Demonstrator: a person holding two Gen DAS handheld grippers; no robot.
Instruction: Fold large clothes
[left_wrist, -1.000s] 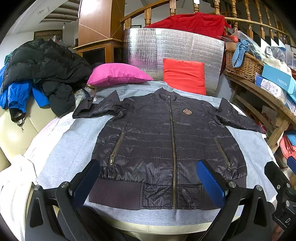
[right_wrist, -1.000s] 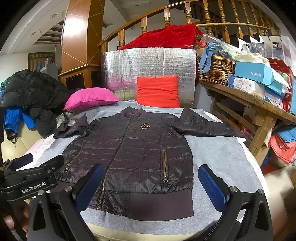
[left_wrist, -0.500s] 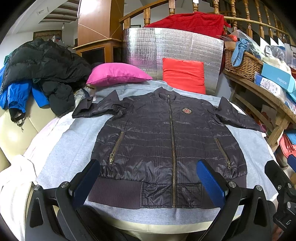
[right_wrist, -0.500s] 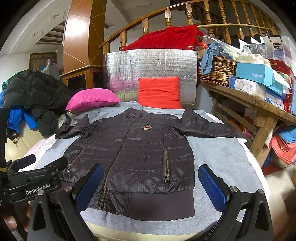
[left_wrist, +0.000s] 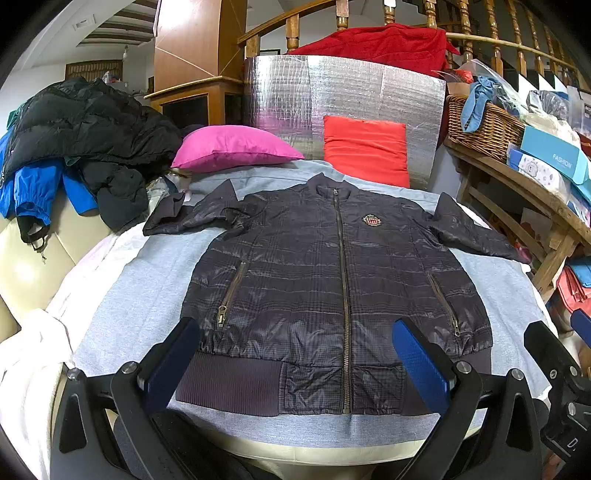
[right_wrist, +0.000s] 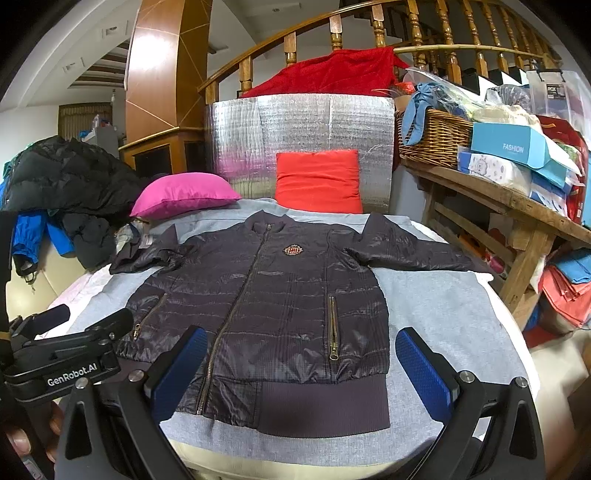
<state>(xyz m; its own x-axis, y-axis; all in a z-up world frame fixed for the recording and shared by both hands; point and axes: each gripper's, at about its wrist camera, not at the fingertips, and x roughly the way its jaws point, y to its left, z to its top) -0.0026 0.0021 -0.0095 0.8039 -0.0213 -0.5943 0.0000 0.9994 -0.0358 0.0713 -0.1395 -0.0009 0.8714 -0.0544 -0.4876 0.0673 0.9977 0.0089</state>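
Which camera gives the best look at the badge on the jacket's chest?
The right wrist view. There the badge sits near the middle of the frame on the jacket, with nothing in front of it. The left wrist view shows the badge too, unblocked, but further off centre.

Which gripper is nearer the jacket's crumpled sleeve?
Left. The left gripper hangs over the hem below the crumpled sleeve; the right gripper sits further toward the opposite side.
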